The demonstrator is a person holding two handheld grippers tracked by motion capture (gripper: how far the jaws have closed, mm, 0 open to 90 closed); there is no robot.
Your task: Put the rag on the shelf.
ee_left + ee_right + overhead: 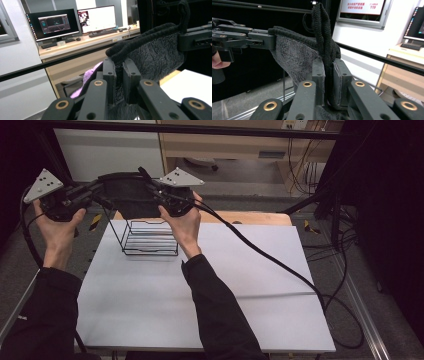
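Sleeves: your forearms come in at 6 o'clock of the high view.
Left tool (pixel 119 75): clamped on the edge of the black towel (pixel 155 57).
Right tool (pixel 329 75): clamped on the opposite edge.
Towel place: stretched between both tools, above the wire rack (pixel 150 239) at 11 o'clock on the worktop (pixel 210 310).
Risk: uneven lowering may leave the towel sagging off one side, or snag and tip the light rack.
Writing: wall sign reads "119"; rest illegible.
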